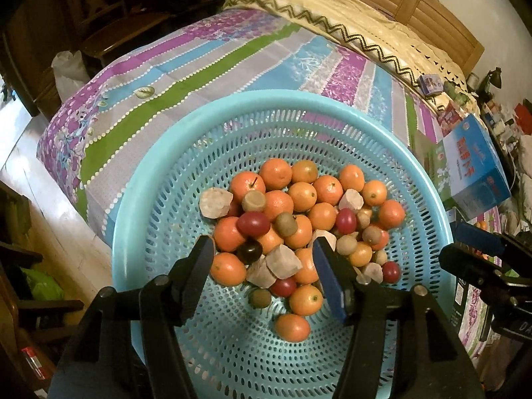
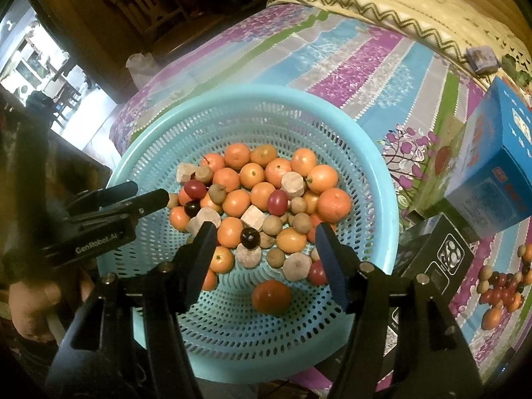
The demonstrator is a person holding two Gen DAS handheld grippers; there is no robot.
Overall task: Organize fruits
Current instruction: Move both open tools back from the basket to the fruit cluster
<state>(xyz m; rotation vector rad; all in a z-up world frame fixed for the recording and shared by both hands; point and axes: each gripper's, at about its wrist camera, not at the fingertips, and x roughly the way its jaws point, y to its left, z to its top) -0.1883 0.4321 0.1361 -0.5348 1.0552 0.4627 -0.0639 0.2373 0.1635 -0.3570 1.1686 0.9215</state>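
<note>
Your left gripper [image 1: 264,259] hangs over the near side of the fruit pile [image 1: 299,219] with its jaws standing apart and gripping nothing; oranges, a dark plum [image 1: 249,251] and pale cut chunks show through the gap beneath. Your right gripper [image 2: 262,244] is the same, jaws apart and empty above the pile, with a lone orange [image 2: 271,297] lying nearer you than the rest. All the fruit lies in the blue perforated basket [image 1: 149,179], which rests on the striped bedspread [image 1: 199,66]. A blue box [image 2: 492,166] stands beside the basket.
</note>
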